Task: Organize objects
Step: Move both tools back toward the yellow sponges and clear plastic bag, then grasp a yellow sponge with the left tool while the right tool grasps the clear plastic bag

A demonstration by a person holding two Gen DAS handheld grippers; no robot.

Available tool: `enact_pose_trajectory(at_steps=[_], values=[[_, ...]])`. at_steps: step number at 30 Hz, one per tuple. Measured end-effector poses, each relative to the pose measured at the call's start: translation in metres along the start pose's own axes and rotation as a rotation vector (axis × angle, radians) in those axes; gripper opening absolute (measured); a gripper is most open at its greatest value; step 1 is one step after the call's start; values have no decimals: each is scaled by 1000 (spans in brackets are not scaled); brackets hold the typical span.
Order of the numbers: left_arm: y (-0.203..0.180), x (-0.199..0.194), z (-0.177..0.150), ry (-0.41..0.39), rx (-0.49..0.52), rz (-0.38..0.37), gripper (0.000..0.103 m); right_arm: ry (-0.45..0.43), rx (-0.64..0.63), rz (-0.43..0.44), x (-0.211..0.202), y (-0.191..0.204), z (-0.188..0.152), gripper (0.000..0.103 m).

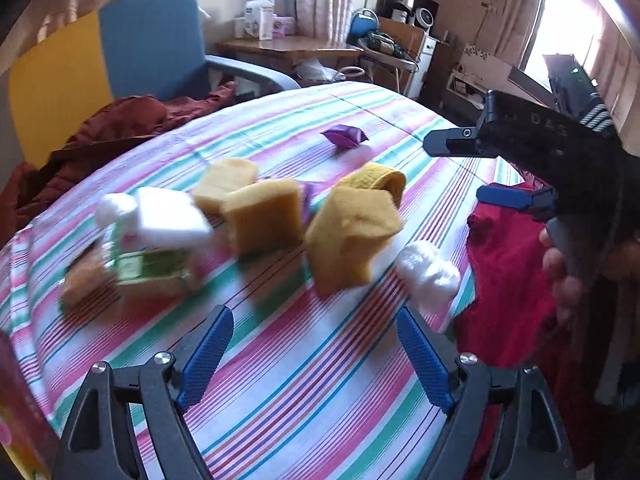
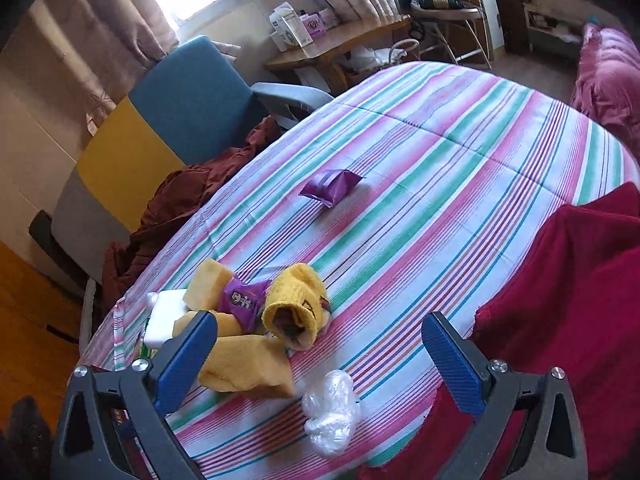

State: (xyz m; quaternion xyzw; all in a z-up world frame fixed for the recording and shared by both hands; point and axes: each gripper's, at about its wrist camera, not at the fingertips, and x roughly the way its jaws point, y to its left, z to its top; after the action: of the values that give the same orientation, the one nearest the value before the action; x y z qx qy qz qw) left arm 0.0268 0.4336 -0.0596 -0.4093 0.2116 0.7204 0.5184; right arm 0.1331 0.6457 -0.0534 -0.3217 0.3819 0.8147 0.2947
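Both grippers hover above a bed spread with a pink, green and white striped sheet (image 1: 320, 380), and both have their blue-padded jaws spread wide with nothing between them.

Ahead of the left gripper (image 1: 316, 356) lies a blurred cluster. Straight in front and slightly right sits a folded yellow terry cloth (image 1: 352, 232). Behind it is a rolled yellow towel (image 1: 380, 180). To the left of centre stands a tan sponge block (image 1: 264, 212), with a second tan sponge (image 1: 228, 180) beyond it. Farther left sit a white foam block (image 1: 168, 216) and a green-labelled packet (image 1: 148, 268). Just ahead of the right finger lies a crumpled wad of clear plastic film (image 1: 428, 272). Well beyond the cluster, a small purple foil sachet (image 1: 344, 136) lies alone.

The right gripper (image 2: 320, 356) looks across the same sheet (image 2: 440, 200). The plastic wad (image 2: 330, 416) lies between its fingers, low in view. The yellow cloth (image 2: 248, 368) sits just beside the left finger, the rolled towel (image 2: 296, 308) ahead of it. The purple sachet (image 2: 330, 186) lies far ahead. A crimson blanket (image 2: 560, 280) is heaped at the right.
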Motion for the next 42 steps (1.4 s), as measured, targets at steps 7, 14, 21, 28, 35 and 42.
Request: enact_pose_trajectory(at_steps=[7,14,21,28,35,42], values=[[-21,33,21,23,25,43,83,18,22,23,4,-3,2,103],[-35,59,33,45,45,60,77,23,49,34,7,-9,5,103],[-17,58,23,28,-18,2,46,44,29,7,14,-9,5,103],[7,22,-10,5,-75,27,46,179,-96,-31,38,8,-8,99],[34,-15,-45,-20,-157,65,46,305,-229,-116,61,22,-31,71],[52,-56,-62,-87,-204,98,46,347,-349,-188,66,33,-48,39]])
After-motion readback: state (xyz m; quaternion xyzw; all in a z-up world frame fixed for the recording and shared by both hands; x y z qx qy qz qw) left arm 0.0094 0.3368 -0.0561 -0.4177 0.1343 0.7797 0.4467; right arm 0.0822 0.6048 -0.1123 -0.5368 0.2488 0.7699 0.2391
